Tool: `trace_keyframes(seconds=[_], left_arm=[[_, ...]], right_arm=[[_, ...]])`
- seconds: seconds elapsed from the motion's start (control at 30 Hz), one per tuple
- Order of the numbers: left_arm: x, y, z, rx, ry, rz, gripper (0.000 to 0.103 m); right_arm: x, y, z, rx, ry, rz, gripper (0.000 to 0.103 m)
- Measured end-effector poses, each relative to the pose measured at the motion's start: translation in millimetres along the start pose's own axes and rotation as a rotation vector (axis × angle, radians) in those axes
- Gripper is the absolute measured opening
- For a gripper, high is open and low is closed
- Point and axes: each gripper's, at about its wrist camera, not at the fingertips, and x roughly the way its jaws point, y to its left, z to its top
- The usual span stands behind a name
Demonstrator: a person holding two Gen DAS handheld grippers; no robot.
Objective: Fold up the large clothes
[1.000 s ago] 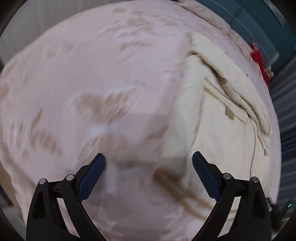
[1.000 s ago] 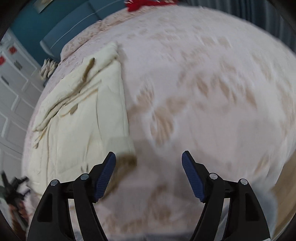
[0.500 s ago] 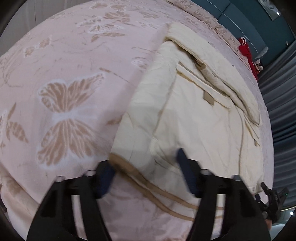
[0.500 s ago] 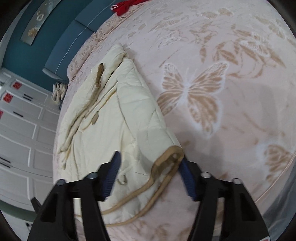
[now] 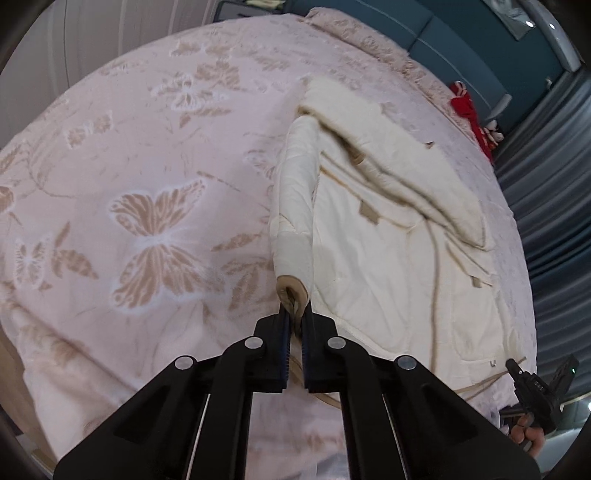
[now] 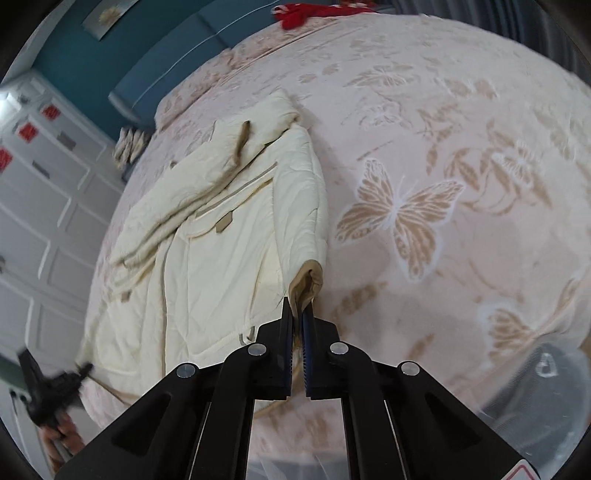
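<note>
A cream quilted jacket [image 5: 388, 236] with tan trim lies spread on the bed; it also shows in the right wrist view [image 6: 221, 236]. My left gripper [image 5: 294, 325] is shut on the tan cuff [image 5: 291, 290] of its left sleeve, lifted a little off the cover. My right gripper [image 6: 297, 328] is shut on the tan cuff [image 6: 306, 282] of its right sleeve, also lifted. Each gripper shows small at the edge of the other view, the right one [image 5: 535, 387] and the left one [image 6: 55, 384].
The bed has a pink cover with tan butterflies [image 5: 159, 236] [image 6: 402, 210]. A red item [image 5: 469, 110] [image 6: 306, 11] lies near the teal headboard [image 5: 461, 40]. White cupboard doors [image 6: 40, 192] stand beside the bed. Grey curtains [image 5: 546, 192] hang on the other side.
Both grippers were open over the bed cover a second ago. They came down on the jacket's two cuffs, closed on them and raised them slightly.
</note>
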Motion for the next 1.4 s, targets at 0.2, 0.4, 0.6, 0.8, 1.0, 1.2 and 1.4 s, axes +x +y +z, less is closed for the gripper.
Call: trace_keyframes(seconds=[0.2,0.4,0.6,0.8,1.0,1.2,1.4], left_arm=[[-52.2,6.9,-45.2,0.098,0.040,-0.008,0.003],[-98.4,29.6,-121.1,0.155,0.171,0.008,0.003],[-120.6,46.4,-157.4,0.090,0.207,0.030,0.003],[-133.6,43.4,-135.8,0.041,0.130,-0.003,0.003],[-146.8,32.0,-113.3,0.042,0.037,-0.017,0.003],[-144.9,17.7,-77.8,0.063,-0.041,-0.024,0.004],[-131.4,-3.9,-31.2,0.097,-0.119,-0.012,0.004]], right_arm=[[-41.7,0.5,-35.8,-0.257,0.125,-0.075,0.004],[-74.9,-11.2,-98.6,-0.459,0.334,-0.148,0.004],[-110.2,-18.3,-135.3,-0.438,0.392,-0.127,0.004],[-119.8,-23.0,-126.8,-0.345,0.332,-0.098,0.004],[-129.0,-4.3,-91.0,-0.347,0.217,-0.072,0.004],[-123.9,16.8,-51.7,-0.377,0.108,-0.053,0.004],[-106.9,28.5,-12.4,-0.356,0.002,-0.039,0.003]])
